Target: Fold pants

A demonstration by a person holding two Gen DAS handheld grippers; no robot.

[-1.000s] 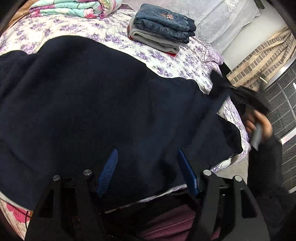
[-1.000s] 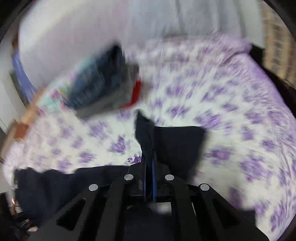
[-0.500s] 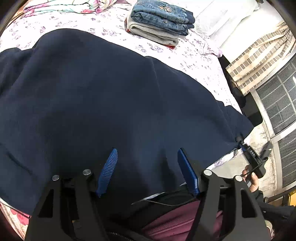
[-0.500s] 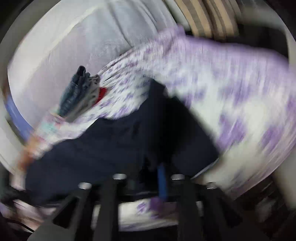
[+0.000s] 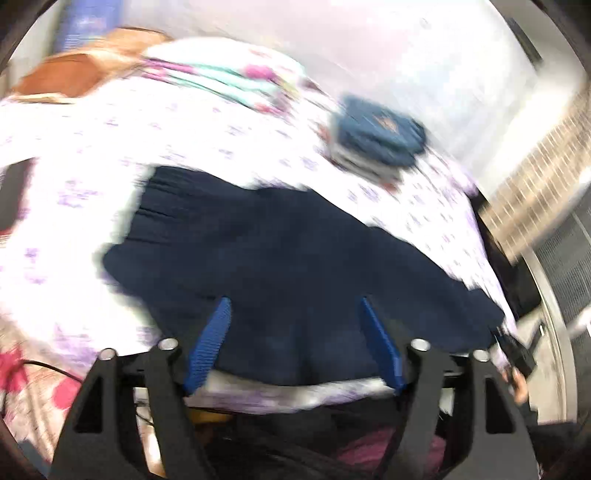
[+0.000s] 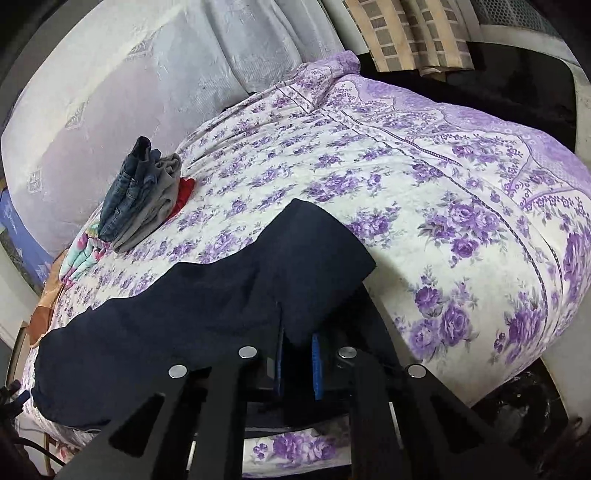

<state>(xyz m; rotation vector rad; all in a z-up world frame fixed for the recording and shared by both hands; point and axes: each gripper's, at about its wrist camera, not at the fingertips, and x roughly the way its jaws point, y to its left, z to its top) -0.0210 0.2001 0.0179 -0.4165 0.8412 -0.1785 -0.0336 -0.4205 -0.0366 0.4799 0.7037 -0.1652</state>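
Note:
Dark navy pants [image 5: 288, 266] lie spread across the floral bed sheet [image 5: 92, 147]. My left gripper [image 5: 293, 325] is open and empty, its blue pads hovering above the near edge of the pants; this view is blurred. In the right wrist view the pants [image 6: 207, 310] run from the lower left to my right gripper [image 6: 297, 354], which is shut on the leg end of the pants at the bed's near edge.
A stack of folded jeans and grey clothes [image 6: 144, 195] sits further back on the bed, also in the left wrist view [image 5: 376, 136]. A folded floral blanket [image 5: 221, 81] lies at the far side. A checked curtain [image 6: 410, 33] and pale wall cloth [image 6: 147, 74] stand behind.
The right gripper swung the leg end down and to the bed's near right edge, and the pants now lie flat. The left gripper pulled back, so more sheet shows around the pants.

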